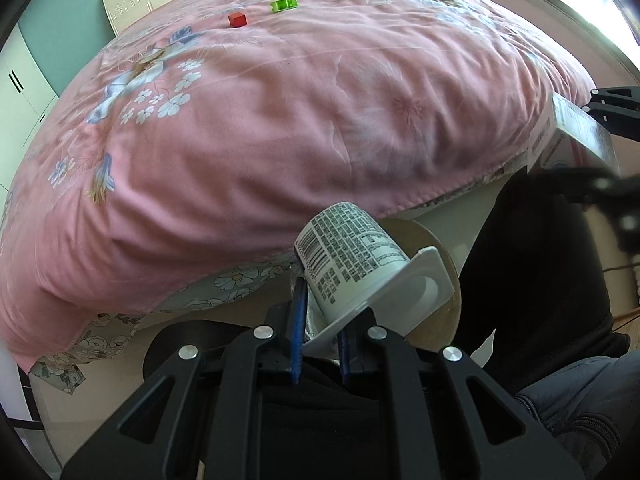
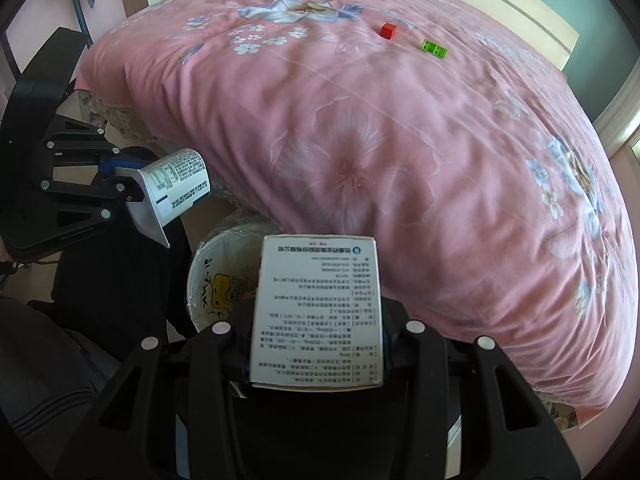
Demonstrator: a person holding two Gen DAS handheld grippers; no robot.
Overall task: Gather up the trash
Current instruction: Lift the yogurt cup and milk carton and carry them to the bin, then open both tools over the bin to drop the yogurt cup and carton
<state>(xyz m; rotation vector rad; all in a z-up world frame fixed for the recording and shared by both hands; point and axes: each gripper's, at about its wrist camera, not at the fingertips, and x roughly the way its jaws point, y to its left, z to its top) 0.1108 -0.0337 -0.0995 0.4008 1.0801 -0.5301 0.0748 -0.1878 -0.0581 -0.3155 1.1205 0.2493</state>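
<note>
My left gripper (image 1: 320, 312) is shut on the rim of a white printed yogurt cup (image 1: 352, 264), held tilted beside the bed edge; the cup also shows in the right wrist view (image 2: 176, 188). My right gripper (image 2: 316, 344) is shut on a white printed carton box (image 2: 316, 312), held just above a plastic-lined trash bin (image 2: 218, 284). The box also shows at the right edge of the left wrist view (image 1: 572, 140). In the left wrist view the bin (image 1: 436, 312) lies behind and below the cup.
A bed with a pink flowered quilt (image 1: 280, 128) fills both views. A red cube (image 2: 388, 31) and a green block (image 2: 435, 49) lie far up on it. The person's dark-trousered legs (image 1: 532, 264) stand by the bin.
</note>
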